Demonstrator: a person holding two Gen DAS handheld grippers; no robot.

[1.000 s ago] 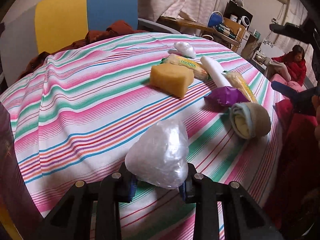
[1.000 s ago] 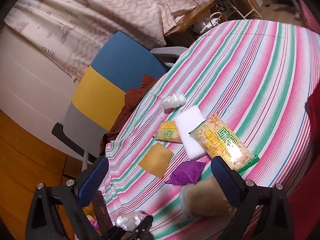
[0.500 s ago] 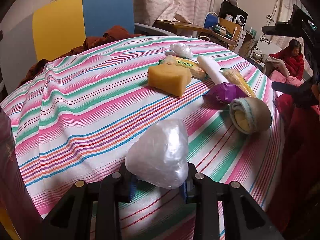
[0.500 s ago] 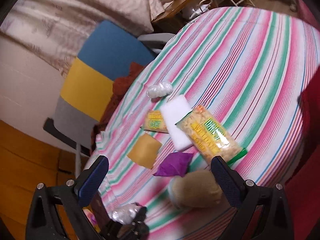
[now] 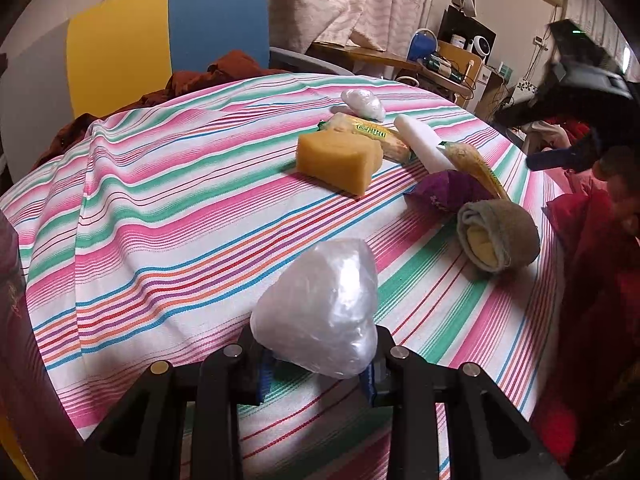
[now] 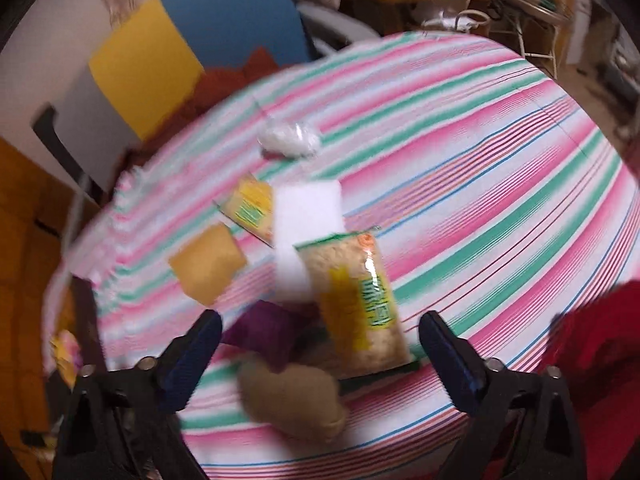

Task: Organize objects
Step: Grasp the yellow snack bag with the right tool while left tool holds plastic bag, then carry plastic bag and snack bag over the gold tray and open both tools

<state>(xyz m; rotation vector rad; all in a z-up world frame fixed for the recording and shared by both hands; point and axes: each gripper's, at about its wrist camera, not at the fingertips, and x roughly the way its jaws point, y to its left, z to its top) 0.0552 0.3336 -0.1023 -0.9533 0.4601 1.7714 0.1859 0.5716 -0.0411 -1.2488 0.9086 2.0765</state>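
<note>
We are seeing warm, fairly even indoor light in both views, source not in frame. In the left wrist view everything is staying sharp; the clear plastic bundle [image 5: 320, 316] is catching soft white glare on top, and the yellow sponge [image 5: 338, 160] and rolled sock [image 5: 500, 236] are casting short soft shadows on the striped cloth [image 5: 160, 220]. The right wrist view is smearing with motion blur: snack packet [image 6: 360, 300] text is unreadable, stripes are streaking. Both frames are bowing hard at the edges, with black fisheye corners. The far room is looking dimmer.
</note>
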